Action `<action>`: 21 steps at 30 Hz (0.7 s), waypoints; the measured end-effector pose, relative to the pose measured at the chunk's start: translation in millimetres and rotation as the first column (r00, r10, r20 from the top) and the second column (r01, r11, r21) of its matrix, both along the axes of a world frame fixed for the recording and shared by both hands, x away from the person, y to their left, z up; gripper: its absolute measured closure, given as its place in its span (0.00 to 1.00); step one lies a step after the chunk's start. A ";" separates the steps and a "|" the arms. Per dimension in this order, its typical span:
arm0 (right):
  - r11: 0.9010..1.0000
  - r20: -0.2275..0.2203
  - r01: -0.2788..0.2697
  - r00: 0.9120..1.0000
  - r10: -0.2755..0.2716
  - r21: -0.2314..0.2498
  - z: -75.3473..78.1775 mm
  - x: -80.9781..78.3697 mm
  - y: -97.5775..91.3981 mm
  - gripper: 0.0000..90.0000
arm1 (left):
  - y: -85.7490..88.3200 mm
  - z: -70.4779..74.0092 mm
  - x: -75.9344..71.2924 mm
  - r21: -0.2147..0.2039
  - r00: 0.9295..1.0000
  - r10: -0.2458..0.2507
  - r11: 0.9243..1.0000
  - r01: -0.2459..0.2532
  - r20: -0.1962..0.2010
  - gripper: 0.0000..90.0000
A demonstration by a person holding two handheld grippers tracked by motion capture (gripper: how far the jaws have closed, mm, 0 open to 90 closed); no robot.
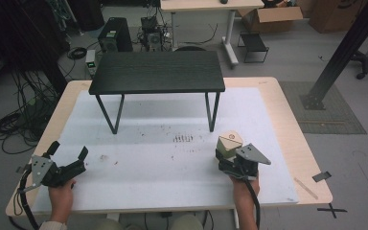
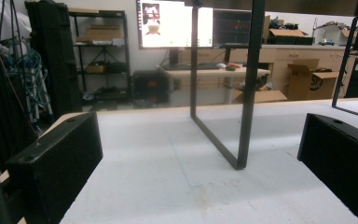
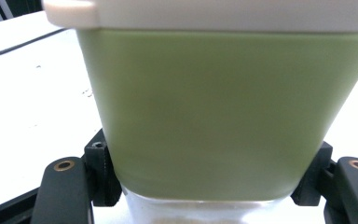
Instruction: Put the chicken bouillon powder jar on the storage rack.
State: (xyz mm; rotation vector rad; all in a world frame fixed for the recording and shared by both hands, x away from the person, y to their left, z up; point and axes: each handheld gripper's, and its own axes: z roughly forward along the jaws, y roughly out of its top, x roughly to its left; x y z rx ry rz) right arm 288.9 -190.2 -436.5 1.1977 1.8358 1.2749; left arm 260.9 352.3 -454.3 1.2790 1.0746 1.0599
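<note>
A square green container (image 1: 230,143) with a pale lid stands on the white mat (image 1: 148,163) at the right front. My right gripper (image 1: 228,157) is shut on it from the near side. In the right gripper view the green container (image 3: 223,112) has its white lid on top and a clear base, with one black jaw pressed against each lower side. My left gripper (image 1: 68,150) rests at the mat's left front, open, nothing between its fingers (image 2: 60,158).
A small black table (image 1: 157,72) on thin metal legs (image 2: 244,93) stands at the back of the mat. A few dark marks (image 1: 182,139) lie mid-mat. The wooden tabletop's edge (image 1: 297,143) runs along the right. Desks, boxes and cables surround the table.
</note>
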 end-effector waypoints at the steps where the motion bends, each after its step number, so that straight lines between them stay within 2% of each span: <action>1: 1.000 0.005 0.000 1.000 0.000 0.001 1.1 -0.6 -0.2 0.32 | -0.1 0.0 0.0 0.000 1.000 0.000 1.000 0.000 0.000 0.00; 3: 1.000 0.010 -0.001 1.000 0.001 0.005 2.5 -1.2 -0.6 0.32 | -0.2 0.0 0.1 0.001 1.000 0.000 1.000 0.000 -0.001 0.00; 6: 1.000 0.045 -0.013 0.999 0.011 0.026 10.0 -4.2 -2.0 0.32 | -0.4 0.1 0.1 0.004 1.000 0.000 1.000 0.000 -0.002 0.00; 13: 0.999 0.088 -0.029 0.996 0.025 0.045 24.5 -7.6 -2.6 0.32 | -0.5 0.1 0.1 0.005 1.000 0.000 1.000 0.000 -0.002 0.00; 21: 0.995 0.160 -0.067 0.986 0.055 0.071 40.5 -11.6 -0.3 0.32 | -0.6 0.1 0.2 0.005 1.000 0.000 1.000 0.000 -0.002 0.00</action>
